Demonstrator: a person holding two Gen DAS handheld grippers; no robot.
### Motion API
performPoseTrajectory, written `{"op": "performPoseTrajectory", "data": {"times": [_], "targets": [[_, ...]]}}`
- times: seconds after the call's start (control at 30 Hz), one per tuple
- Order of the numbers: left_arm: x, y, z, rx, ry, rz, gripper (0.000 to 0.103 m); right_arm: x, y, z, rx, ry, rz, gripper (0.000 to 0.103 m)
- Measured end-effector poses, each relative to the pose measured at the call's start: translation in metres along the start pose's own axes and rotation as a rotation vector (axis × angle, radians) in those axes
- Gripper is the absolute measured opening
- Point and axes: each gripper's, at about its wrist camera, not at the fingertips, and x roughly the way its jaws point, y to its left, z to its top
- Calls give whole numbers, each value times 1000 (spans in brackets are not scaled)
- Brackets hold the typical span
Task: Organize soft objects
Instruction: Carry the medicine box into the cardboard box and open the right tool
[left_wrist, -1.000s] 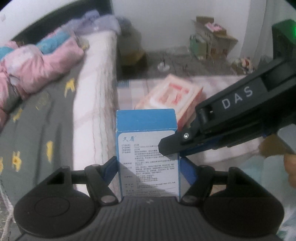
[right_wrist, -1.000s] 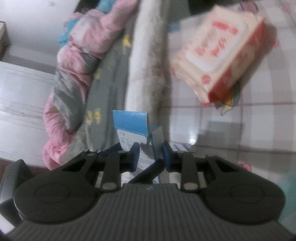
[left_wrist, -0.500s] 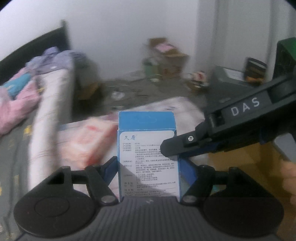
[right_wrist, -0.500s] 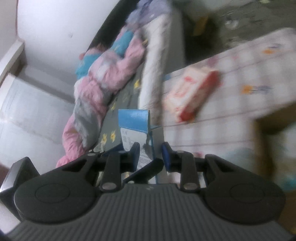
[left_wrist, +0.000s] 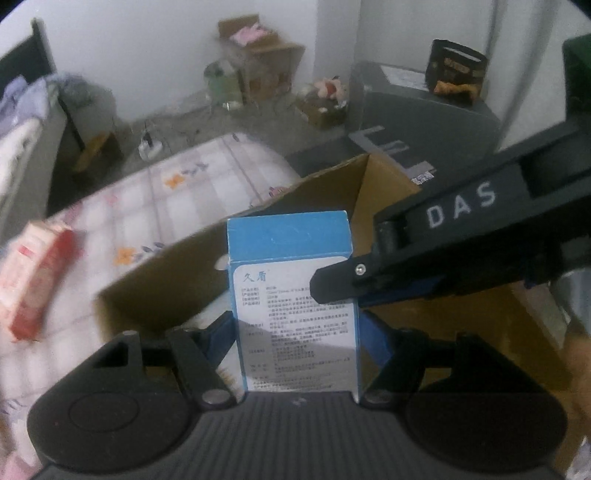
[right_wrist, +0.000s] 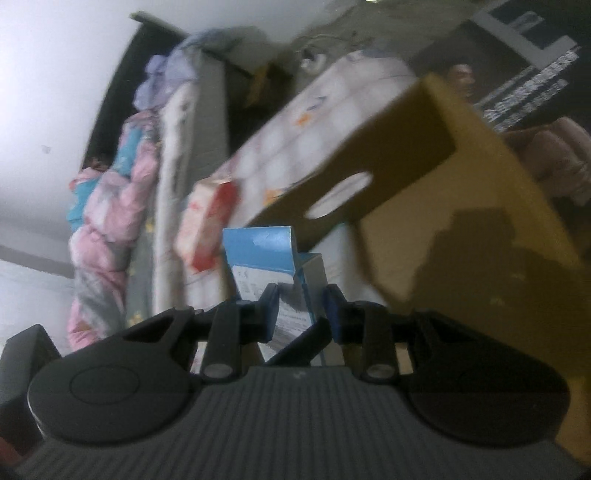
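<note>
Both grippers are clamping the blue box (left_wrist: 291, 295) above the open carton (left_wrist: 332, 192): left gripper (left_wrist: 295, 332) across its width, right gripper (right_wrist: 300, 310) on its edge. An uneven release is risking it tipping onto the rim, beside the pack (left_wrist: 33, 280).

A lived-in home bedroom is shown: a bed (right_wrist: 162, 192) is heaped with a pink quilt (right_wrist: 103, 206), a checked sheet (left_wrist: 192, 188) is spread, and boxes (left_wrist: 258, 48) and a soft toy (left_wrist: 328, 86) are left along the white wall.
</note>
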Motion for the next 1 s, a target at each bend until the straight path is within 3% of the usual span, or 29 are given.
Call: {"op": "performPoseTrajectory", "data": {"times": [0.23,0.5,0.7,0.87,1.0], "targets": [[40,3,6,-113,79,-61,74,43,-13,34,-95,13,-115,30],[33,4,-2,-61,76,-27,79,62,-19,42,-121,-4,-133,30],[-6,18,-7,-32,43,19,79,52,-24,38,-82,-44,-139,30],[-56,44,-20,-39,-16,44,84,34,-21,19,-42,-69,-89,31],[-95,68,-40,-75,-62,58,87,22,-24,-1,13,-76,-86,46]]}}
